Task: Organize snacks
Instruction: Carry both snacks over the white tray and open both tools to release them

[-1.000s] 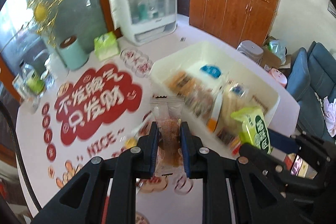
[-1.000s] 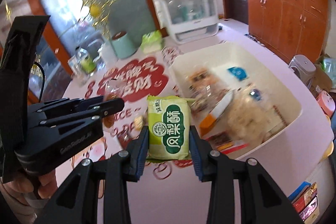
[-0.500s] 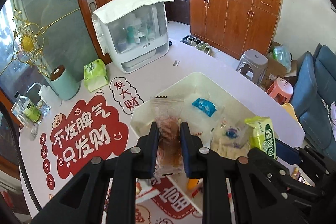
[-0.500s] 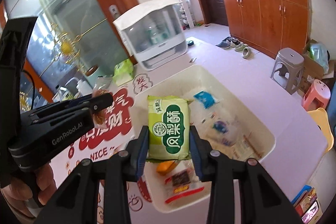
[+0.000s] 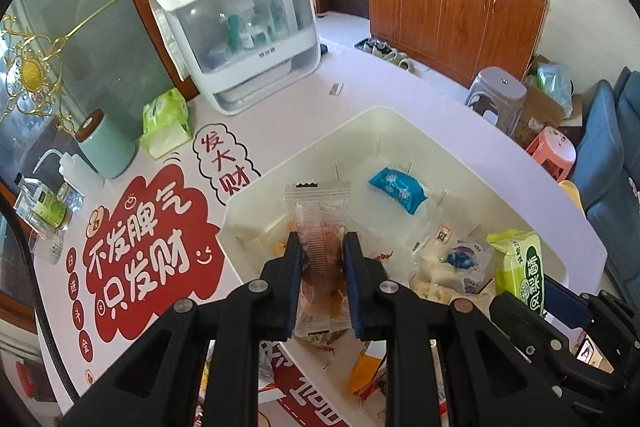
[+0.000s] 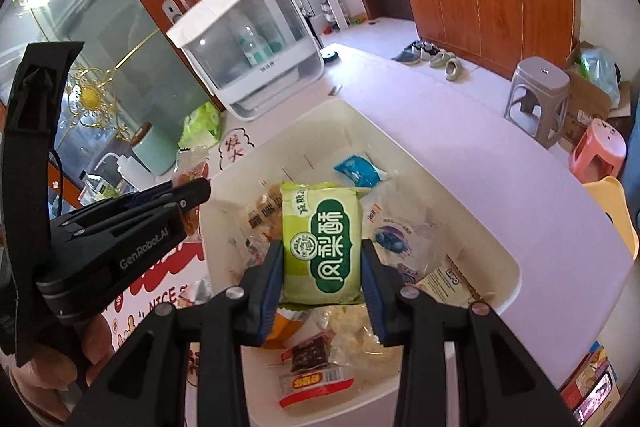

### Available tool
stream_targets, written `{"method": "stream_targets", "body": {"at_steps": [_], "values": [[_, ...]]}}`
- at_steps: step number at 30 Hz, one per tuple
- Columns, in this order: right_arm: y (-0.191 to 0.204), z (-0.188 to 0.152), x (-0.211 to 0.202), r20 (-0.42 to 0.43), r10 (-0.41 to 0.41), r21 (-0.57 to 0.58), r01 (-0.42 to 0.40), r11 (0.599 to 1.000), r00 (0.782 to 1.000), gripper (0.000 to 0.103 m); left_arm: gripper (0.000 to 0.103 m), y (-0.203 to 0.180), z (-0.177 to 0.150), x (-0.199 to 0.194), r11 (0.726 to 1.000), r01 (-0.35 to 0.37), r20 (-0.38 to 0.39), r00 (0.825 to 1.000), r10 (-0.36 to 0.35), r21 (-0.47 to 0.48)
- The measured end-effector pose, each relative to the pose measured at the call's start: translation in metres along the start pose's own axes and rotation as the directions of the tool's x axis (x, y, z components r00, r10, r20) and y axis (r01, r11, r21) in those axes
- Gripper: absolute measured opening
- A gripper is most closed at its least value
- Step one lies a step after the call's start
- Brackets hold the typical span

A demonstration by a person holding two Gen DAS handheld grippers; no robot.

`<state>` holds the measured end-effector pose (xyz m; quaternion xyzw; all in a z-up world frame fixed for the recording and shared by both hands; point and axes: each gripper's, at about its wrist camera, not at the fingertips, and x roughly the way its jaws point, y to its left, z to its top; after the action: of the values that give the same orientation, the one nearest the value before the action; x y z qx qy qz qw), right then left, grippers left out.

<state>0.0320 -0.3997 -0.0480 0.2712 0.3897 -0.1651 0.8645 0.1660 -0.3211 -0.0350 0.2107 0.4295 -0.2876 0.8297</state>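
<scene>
My left tool is closed on a clear plastic snack packet, its two pads pinching the lower half while the serrated top edge stands up above the fingertips; through the film I see orange-brown pieces. The packet hangs over the near left corner of the white bin. My right tool is clamped on a green pillow pack, held upright between the blue-edged pads, over the middle of the same bin. Its front carries a dark green panel with large white Chinese characters and a round seal; I cannot read the smaller print. The side of my left tool, seen from the right wrist, reads "GenRobot.AI".

The bin is smooth, glossy plastic, rectangular with rounded corners. Inside lie a blue wrapper with snowflake marks, a clear pouch printed with blueberries, and a flat packet with a red band, among other crinkled film bags.

The bin sits on a pale surface with red and white Chinese-lettered stickers; "NICE" shows in the right view. Farther off stand a white lidded cabinet with a clear front, a green tissue pack and a mint cylinder with a brown lid.
</scene>
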Motion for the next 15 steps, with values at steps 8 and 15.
{"method": "stream_targets", "body": {"at_steps": [8,15], "values": [[-0.007,-0.003,0.017,-0.046,-0.023,0.004,0.023,1.000,0.999,0.037,0.018,-0.004,-0.002,0.023,1.000,-0.010,-0.042,0.999,0.011,0.011],[-0.006,-0.005,0.024,-0.070,-0.036,-0.007,0.035,0.999,0.997,0.037,0.018,-0.006,-0.005,0.033,1.000,-0.014,-0.071,0.997,0.016,0.021]]}}
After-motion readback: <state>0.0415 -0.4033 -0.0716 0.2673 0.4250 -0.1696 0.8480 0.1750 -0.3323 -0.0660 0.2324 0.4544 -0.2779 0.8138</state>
